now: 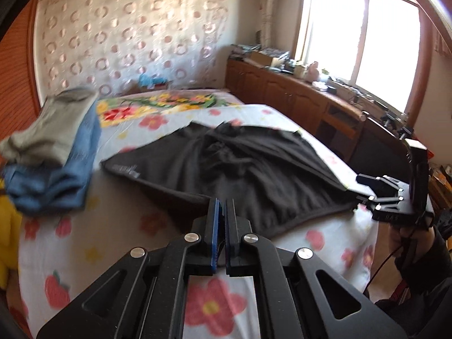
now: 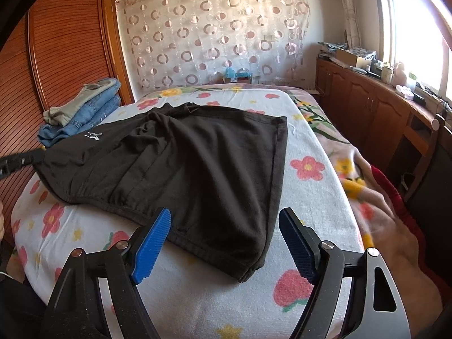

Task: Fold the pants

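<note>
Lying flat: 1 black shorts (image 2: 180,166) (2 grippers).

A bedroom in a home; a bed (image 2: 197,296) spread with a white flower-print sheet fills the middle; folded clothes (image 2: 82,107) are stacked at its edge; a slatted wooden wardrobe (image 2: 65,42) stands beside it; a circle-patterned curtain (image 2: 214,34) hangs behind; low wooden cabinets (image 1: 282,93), cluttered on top, run under a sunlit window (image 1: 358,36).

Each camera sits just behind its own tongs, angled down along them across the bed (image 1: 56,254). The left tongs (image 1: 225,206) and right tongs (image 2: 224,226) views share the black pants (image 2: 183,163) ahead and the circle-patterned curtain beyond.
</note>
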